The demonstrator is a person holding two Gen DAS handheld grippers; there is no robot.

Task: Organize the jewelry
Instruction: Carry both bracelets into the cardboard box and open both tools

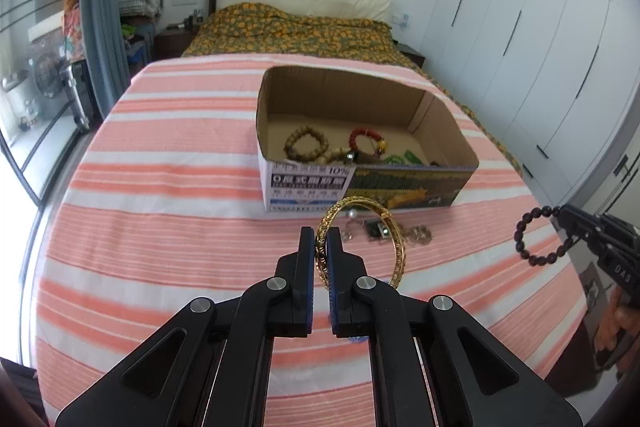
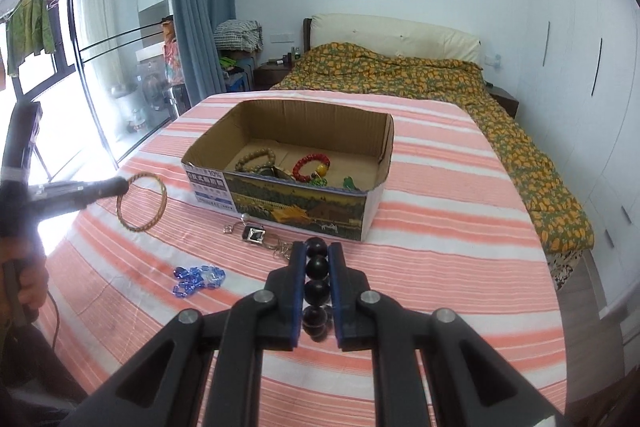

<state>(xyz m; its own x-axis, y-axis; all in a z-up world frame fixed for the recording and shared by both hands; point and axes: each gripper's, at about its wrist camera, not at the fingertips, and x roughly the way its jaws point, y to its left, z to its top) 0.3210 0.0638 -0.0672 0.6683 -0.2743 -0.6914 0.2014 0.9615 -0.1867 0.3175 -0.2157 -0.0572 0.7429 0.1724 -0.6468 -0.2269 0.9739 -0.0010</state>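
My left gripper (image 1: 321,235) is shut on a gold bangle (image 1: 394,245) and holds it above the striped bedsheet, short of the open cardboard box (image 1: 304,185). It shows in the right wrist view too (image 2: 124,183) with the bangle (image 2: 141,201). My right gripper (image 2: 317,250) is shut on a dark bead bracelet (image 2: 317,267), seen hanging at the right in the left wrist view (image 1: 540,237). The box (image 2: 280,201) holds a tan bead bracelet (image 2: 256,161), a red bead bracelet (image 2: 312,165) and green pieces (image 2: 348,182).
Loose on the sheet in front of the box lie a small silver square pendant with rings (image 2: 254,234) and a blue crystal bracelet (image 2: 198,277). A floral quilt (image 2: 440,75) covers the far bed. A glass door stands at left, white wardrobes (image 1: 540,39) at right.
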